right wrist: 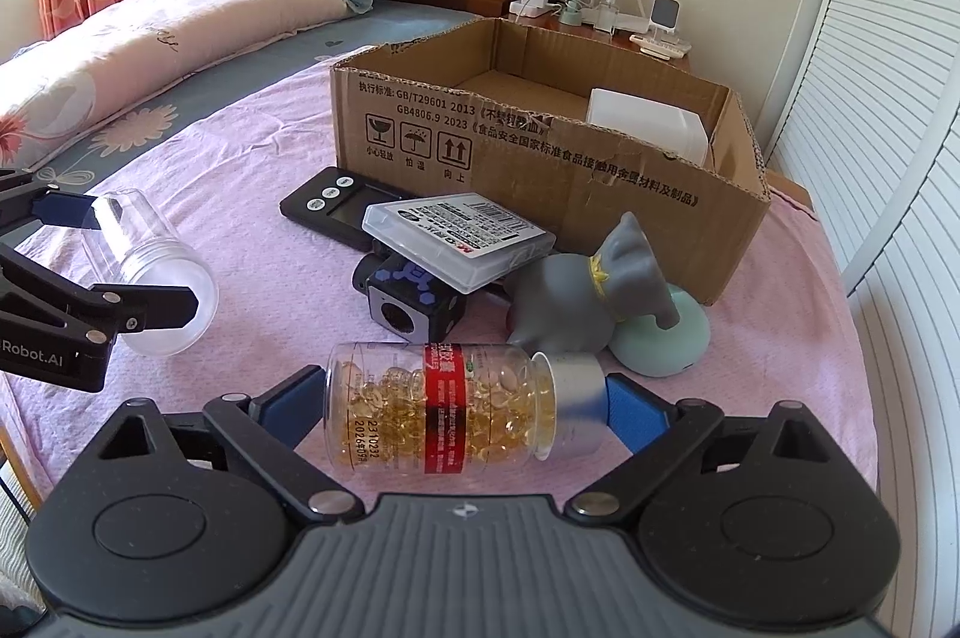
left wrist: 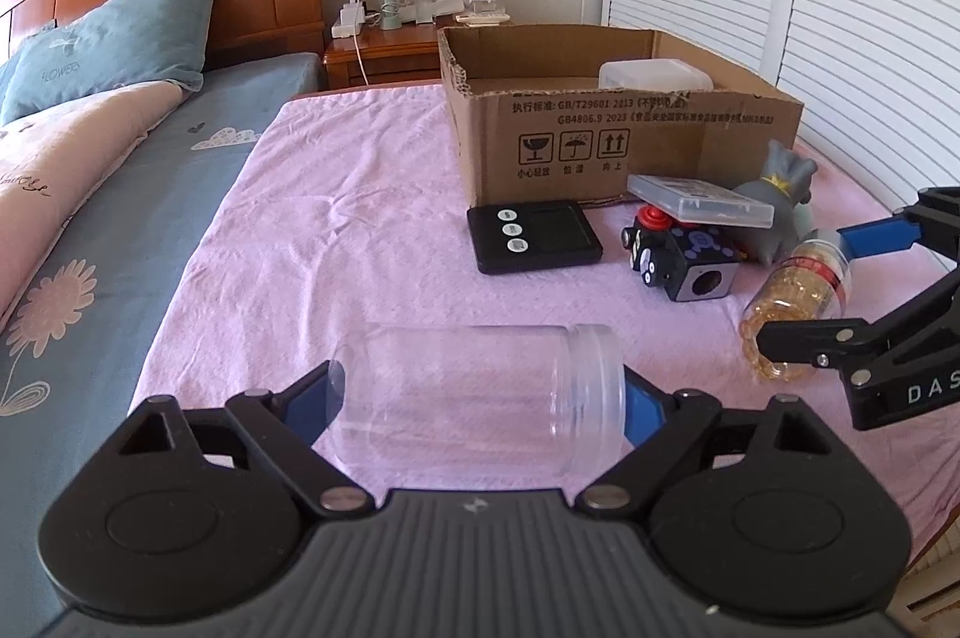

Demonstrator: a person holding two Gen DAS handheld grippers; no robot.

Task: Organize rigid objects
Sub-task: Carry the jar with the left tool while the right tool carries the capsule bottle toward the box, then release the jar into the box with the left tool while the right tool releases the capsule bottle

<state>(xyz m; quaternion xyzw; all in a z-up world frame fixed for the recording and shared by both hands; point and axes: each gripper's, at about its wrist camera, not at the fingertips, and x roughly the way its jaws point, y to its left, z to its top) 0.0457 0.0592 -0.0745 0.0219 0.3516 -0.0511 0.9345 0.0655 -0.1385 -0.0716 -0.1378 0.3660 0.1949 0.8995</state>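
My left gripper (left wrist: 480,395) is shut end to end on a clear empty plastic jar (left wrist: 474,398) that lies sideways over the pink cloth; the jar also shows in the right wrist view (right wrist: 150,272). My right gripper (right wrist: 465,407) is shut end to end on a capsule bottle (right wrist: 444,407) with a red label and silver cap; the bottle also shows in the left wrist view (left wrist: 798,302). An open cardboard box (left wrist: 600,140) stands behind, with a white container (right wrist: 648,122) inside.
On the pink cloth in front of the box lie a black timer (left wrist: 534,236), a black cube toy (left wrist: 684,260), a clear flat case (right wrist: 459,233) resting on the cube, and a grey figurine (right wrist: 600,296) on a teal base. A nightstand (left wrist: 384,50) stands behind.
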